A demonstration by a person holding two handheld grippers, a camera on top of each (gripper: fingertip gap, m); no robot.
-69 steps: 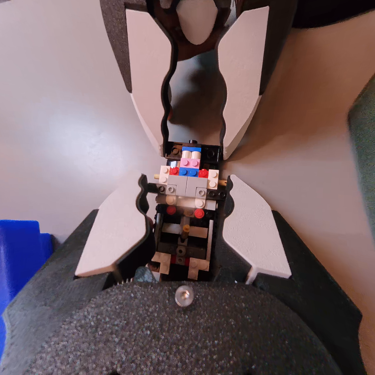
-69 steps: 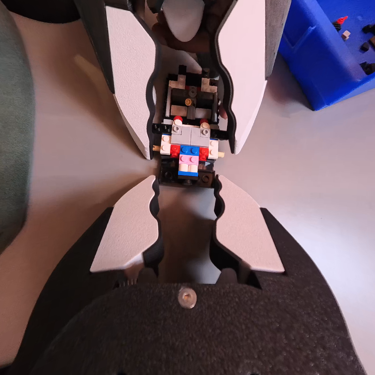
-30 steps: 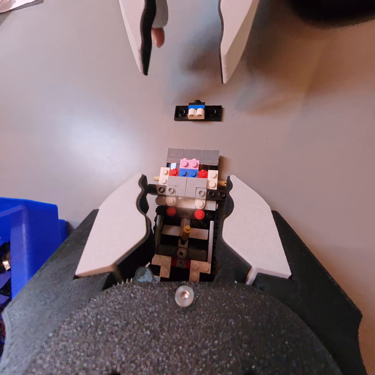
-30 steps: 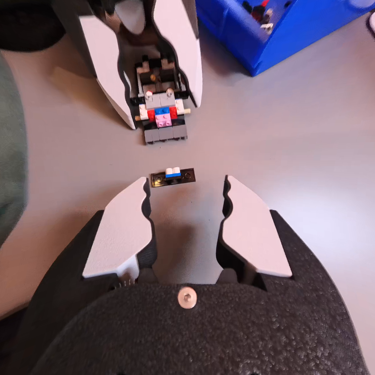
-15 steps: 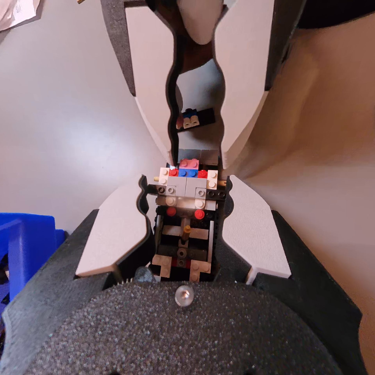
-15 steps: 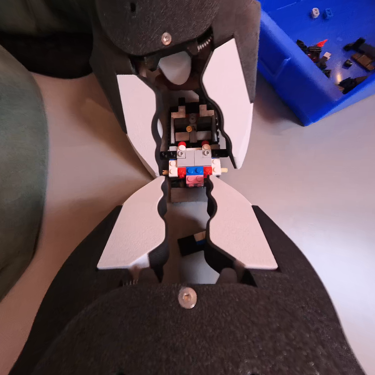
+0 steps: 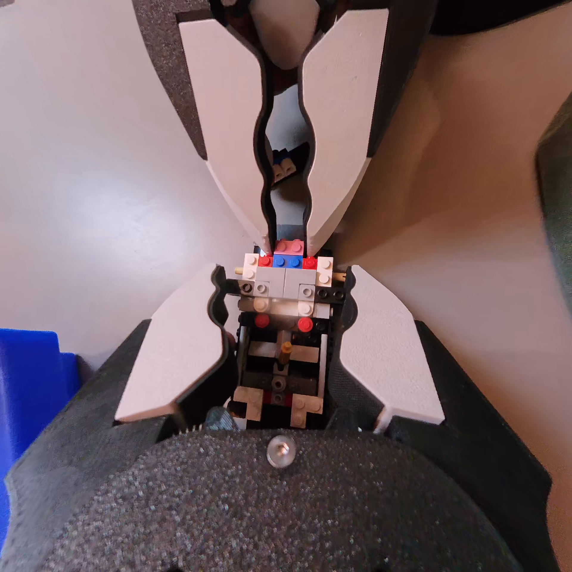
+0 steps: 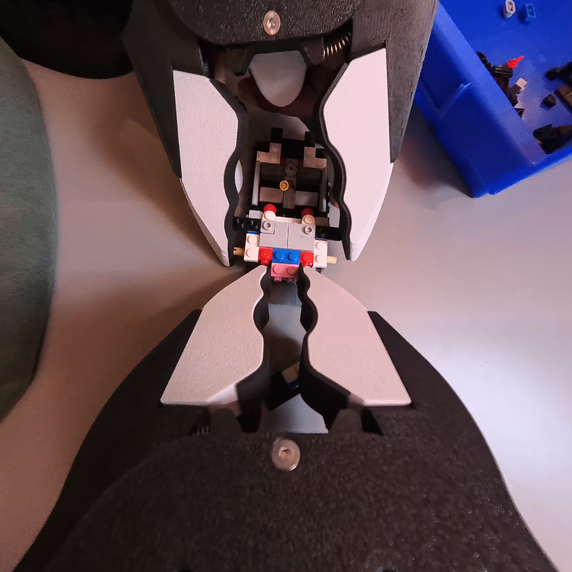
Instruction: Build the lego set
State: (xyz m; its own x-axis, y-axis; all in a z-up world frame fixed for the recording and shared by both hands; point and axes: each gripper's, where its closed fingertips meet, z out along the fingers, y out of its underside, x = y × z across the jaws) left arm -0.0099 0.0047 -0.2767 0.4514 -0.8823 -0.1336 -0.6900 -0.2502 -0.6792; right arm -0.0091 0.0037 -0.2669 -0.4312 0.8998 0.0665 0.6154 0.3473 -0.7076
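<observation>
My left gripper (image 7: 284, 272) is shut on a small brick model (image 7: 284, 284) of black, grey, white, red and blue pieces, gripping its sides. My right gripper (image 8: 284, 274) faces it head-on, with its jaws nearly together and pinching the pink brick (image 8: 284, 270) at the model's front end. In the left wrist view the right gripper (image 7: 289, 246) comes in from the top onto the pink brick (image 7: 290, 246). A small black plate with blue and white bricks (image 7: 286, 165) lies loose on the table under the right gripper; it also shows in the right wrist view (image 8: 283, 385).
A blue bin (image 8: 483, 130) with several loose bricks stands at the right wrist view's upper right; its corner shows in the left wrist view (image 7: 28, 387). A green fabric mass (image 8: 21, 216) lies along the other side. The grey table (image 8: 448, 309) is under everything. The tips of both grippers are at nearly the same place. It is some 11 cm from my left tips to the green fabric mass (image 8: 21, 216).
The right gripper let the black plate piece go onto the table, backed off open, then came back and closed on the pink brick. The left gripper kept its hold on the model.
</observation>
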